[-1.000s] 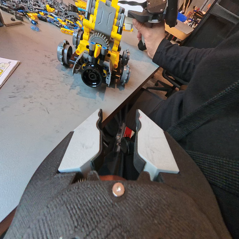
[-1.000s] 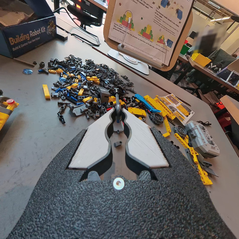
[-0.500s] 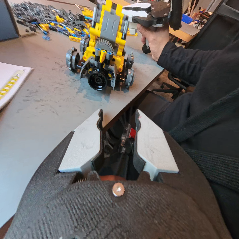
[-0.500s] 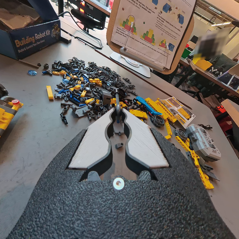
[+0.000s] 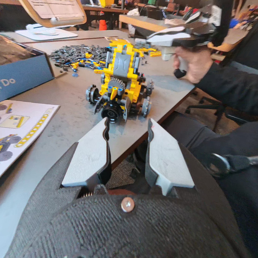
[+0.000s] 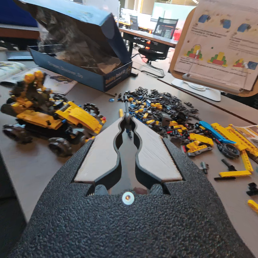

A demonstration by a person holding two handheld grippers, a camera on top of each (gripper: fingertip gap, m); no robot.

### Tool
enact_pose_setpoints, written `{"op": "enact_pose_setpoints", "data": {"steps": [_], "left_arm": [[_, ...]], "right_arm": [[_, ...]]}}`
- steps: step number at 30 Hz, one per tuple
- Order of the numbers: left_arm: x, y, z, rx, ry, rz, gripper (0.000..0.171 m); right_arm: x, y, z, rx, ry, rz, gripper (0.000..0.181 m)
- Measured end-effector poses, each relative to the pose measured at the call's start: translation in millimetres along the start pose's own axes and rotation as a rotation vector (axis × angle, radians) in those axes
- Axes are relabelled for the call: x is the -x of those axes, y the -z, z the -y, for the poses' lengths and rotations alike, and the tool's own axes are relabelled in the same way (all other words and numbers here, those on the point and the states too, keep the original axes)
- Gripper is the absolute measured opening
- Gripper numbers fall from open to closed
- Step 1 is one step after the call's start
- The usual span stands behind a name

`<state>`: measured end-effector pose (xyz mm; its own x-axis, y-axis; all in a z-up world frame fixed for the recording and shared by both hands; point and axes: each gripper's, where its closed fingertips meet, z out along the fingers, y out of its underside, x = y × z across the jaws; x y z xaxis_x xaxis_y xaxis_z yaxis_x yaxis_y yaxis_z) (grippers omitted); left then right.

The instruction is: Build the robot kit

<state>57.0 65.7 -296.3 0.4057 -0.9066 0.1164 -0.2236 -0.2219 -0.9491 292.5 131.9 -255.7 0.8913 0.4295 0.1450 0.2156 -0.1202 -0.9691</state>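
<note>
Grippers over grey tabletop (image 5: 67, 125). We are holding the left gripper (image 5: 128, 123) with its fingers apart and empty, just short of the yellow-and-grey brick-built wheeled vehicle (image 5: 120, 89) standing near the table edge. We are keeping the right gripper (image 6: 127, 118) clamped on a slim grey rod-shaped part (image 6: 126, 110), near the heap of loose black, yellow and blue pieces (image 6: 160, 110).

The yellow-and-grey brick-built vehicle (image 6: 53, 122) stands on the grey table (image 6: 34, 160), left of the heap of small plastic parts (image 6: 157, 110). Behind both sits the open blue cardboard box (image 6: 83, 55); far right stands the paper-covered board on a stand (image 6: 217, 48).
</note>
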Motion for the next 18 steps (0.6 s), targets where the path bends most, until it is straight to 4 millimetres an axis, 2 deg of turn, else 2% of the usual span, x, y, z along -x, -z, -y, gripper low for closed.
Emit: {"op": "enact_pose_setpoints", "data": {"steps": [3,6,8,10,13,18], "left_arm": [[3.8,-10.6,14.0,0.05,-0.031,0.037,0.055],[4.8,-22.6,43.5,0.048,-0.087,0.05,0.053],[1.8,-34.9,54.6,0.095,-0.122,0.018,0.057],[1.3,-48.7,57.5,0.153,-0.144,-0.007,0.061],[2.7,-65.3,58.7,0.199,-0.168,-0.025,0.06],[7.0,-75.3,68.2,0.196,-0.234,-0.005,0.051]], "right_arm": [[41.6,12.3,-0.8,0.03,-0.036,0.139,0.006],[71.9,25.0,6.4,0.025,-0.013,0.205,0.006],[84.0,31.1,12.0,0.02,0.017,0.218,0.006],[85.8,32.9,9.0,0.043,0.054,0.203,0.006],[76.6,30.2,0.6,0.083,0.042,0.193,0.006],[69.9,21.7,-3.0,0.117,-0.021,0.259,0.006]]}}
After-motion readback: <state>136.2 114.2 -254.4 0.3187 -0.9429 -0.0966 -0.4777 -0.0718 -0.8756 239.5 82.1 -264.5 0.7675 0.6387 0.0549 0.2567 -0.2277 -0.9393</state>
